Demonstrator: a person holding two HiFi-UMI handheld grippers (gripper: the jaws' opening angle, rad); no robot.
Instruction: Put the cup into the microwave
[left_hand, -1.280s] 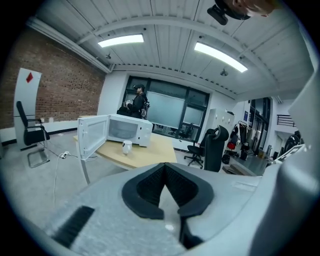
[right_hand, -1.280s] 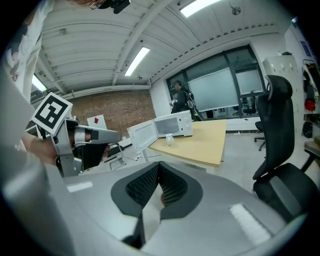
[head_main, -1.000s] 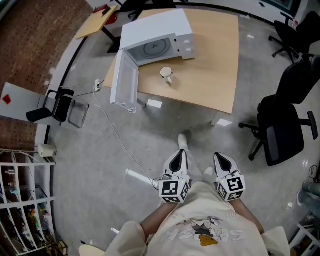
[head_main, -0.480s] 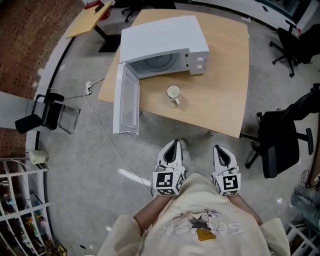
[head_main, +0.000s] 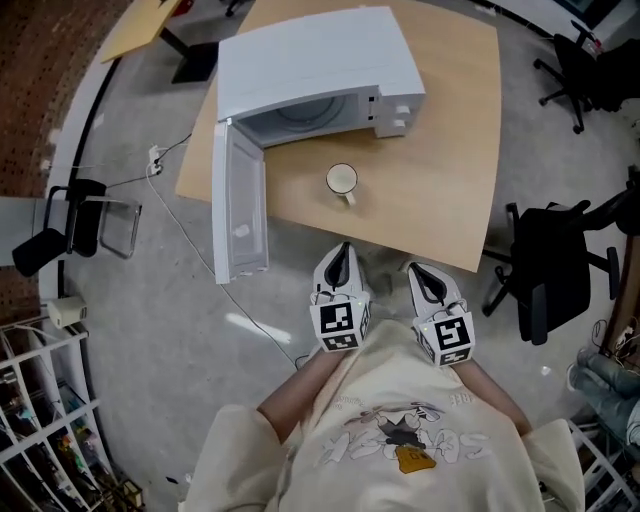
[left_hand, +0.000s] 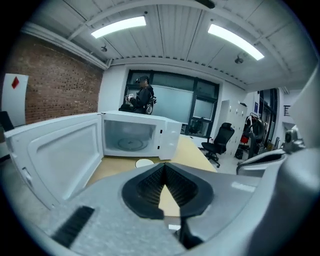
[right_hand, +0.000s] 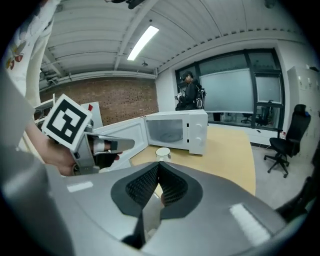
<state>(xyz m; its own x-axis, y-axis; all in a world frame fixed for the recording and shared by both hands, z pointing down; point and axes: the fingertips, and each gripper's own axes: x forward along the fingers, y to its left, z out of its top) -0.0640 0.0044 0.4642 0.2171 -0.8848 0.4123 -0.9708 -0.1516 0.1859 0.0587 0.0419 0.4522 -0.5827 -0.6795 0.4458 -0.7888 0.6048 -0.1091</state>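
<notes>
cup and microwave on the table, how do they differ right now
The microwave is a large white box; the cup is small and round, with a handle. The microwave opens sideways, its door swung wide open; the cup opens upward, standing upright in front of it. Both are pale and sit on the wooden table, apart.

Cream sweatshirt (head_main: 400, 440), cartoon print, grey left tool (head_main: 344, 252) and right tool (head_main: 420, 272) — black ribbed pads (left_hand: 150, 187), 2 black-and-white marker cubes (head_main: 340, 324)

Glossy white cup (head_main: 342, 180), matt wooden table (head_main: 445, 180)
</notes>
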